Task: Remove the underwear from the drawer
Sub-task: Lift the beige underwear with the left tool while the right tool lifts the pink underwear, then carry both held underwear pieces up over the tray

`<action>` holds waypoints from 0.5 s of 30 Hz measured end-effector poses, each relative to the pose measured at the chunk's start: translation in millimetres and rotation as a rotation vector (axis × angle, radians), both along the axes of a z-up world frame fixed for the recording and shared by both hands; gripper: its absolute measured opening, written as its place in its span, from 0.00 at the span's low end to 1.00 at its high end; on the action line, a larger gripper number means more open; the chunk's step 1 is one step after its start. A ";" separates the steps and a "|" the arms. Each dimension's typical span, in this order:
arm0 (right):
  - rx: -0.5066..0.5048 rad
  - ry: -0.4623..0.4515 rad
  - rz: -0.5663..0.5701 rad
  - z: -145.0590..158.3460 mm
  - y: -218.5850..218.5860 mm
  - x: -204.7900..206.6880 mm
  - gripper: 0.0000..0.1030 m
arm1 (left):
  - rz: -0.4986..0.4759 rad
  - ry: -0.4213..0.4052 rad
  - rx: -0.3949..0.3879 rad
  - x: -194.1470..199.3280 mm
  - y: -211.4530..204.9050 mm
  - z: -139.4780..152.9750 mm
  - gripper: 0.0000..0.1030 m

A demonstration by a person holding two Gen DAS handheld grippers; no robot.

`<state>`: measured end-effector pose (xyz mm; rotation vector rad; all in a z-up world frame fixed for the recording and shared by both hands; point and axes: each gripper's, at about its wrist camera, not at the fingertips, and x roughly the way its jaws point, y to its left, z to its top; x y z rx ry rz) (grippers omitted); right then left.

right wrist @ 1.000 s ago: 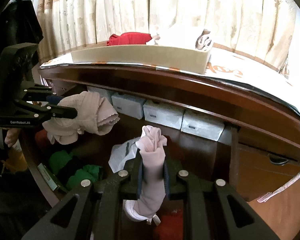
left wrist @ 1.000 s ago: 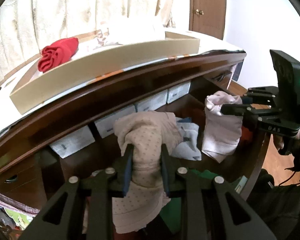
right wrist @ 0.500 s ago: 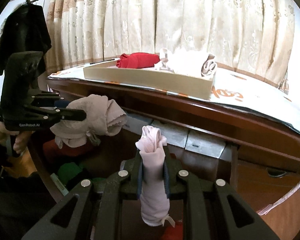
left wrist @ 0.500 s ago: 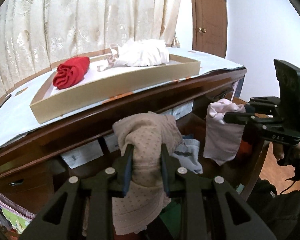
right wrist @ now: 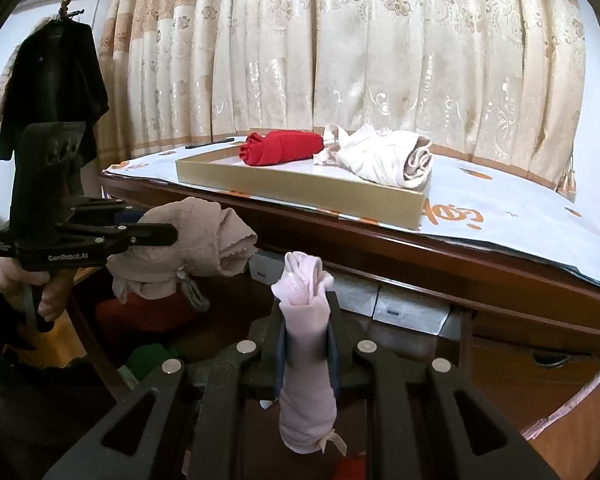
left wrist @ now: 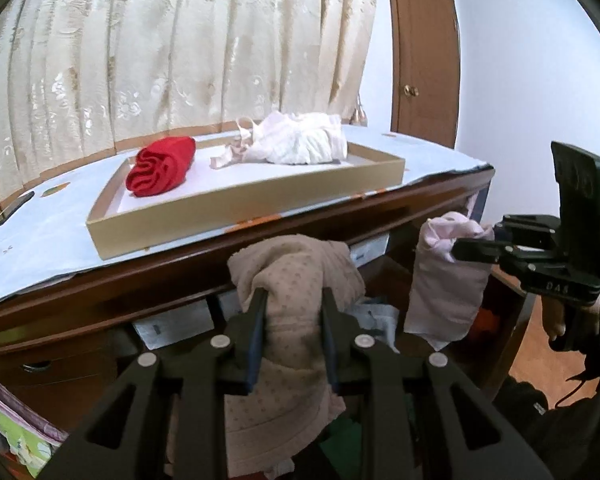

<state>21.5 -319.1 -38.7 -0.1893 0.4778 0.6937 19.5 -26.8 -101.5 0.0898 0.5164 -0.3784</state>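
Left hand-held gripper [left wrist: 292, 300] was clamped on a dotted beige underwear piece [left wrist: 296, 280], held in the air in front of the counter [left wrist: 220, 268], above the open drawer [right wrist: 148, 320]. Right hand-held gripper [right wrist: 304, 304] was clamped on pale pink underwear [right wrist: 306, 332], likewise lifted. A red roll [left wrist: 160, 170] and white garments [left wrist: 300, 144] lay in the cardboard tray [left wrist: 236, 208] on the counter.

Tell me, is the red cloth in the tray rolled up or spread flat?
Rolled up. The red cloth lies in the cardboard tray as a tight bundle, its spiral folds showing at one end.
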 end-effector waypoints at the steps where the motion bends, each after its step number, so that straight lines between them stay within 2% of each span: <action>1: 0.003 -0.002 0.001 0.9 -0.1 -0.3 0.18 | 0.002 -0.004 -0.004 -0.8 0.7 0.2 0.22; 5: 0.017 -0.018 0.005 5.8 -1.1 -3.0 0.18 | 0.010 -0.028 -0.024 -5.1 2.4 2.0 0.22; 15: 0.029 -0.025 0.013 12.2 -0.1 -4.3 0.18 | 0.018 -0.042 -0.015 -7.0 -0.2 3.5 0.21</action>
